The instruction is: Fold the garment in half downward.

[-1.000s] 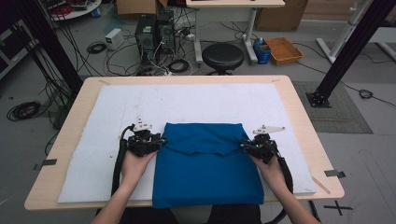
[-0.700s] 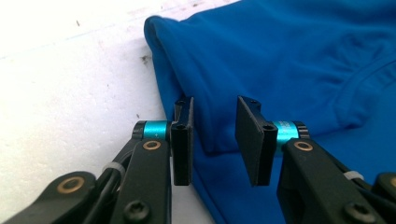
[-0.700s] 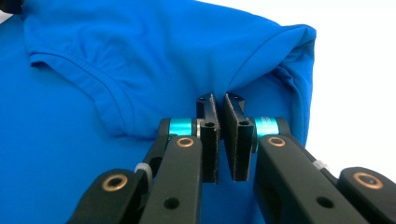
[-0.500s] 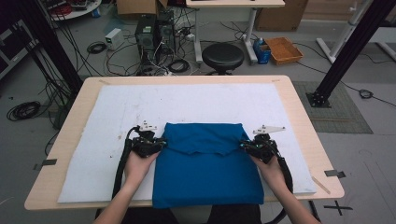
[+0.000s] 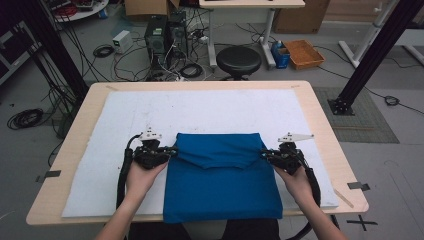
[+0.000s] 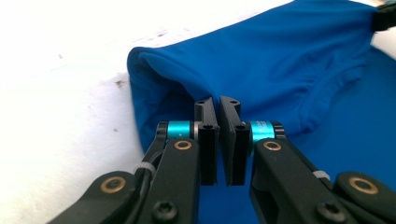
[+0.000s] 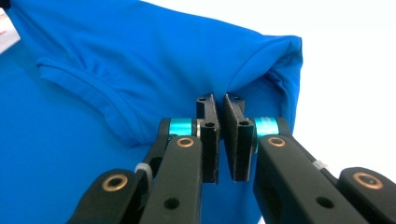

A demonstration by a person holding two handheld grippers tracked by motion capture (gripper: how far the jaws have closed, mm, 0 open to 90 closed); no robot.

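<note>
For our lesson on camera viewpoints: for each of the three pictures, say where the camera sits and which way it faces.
High view: above the person's side, facing forward and down on the table; forearms, left gripper, right gripper.
Left gripper view: rides the left gripper, facing along its shut jaws at the blue shirt.
Right gripper view: rides the right gripper, jaws pinching the shirt's edge.
Shared: the blue shirt, in all three.

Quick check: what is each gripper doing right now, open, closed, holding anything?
Left gripper: jaws have just closed, pinching the left edge of the blue garment.
Right gripper: closed, pinching the garment's right edge.
</note>
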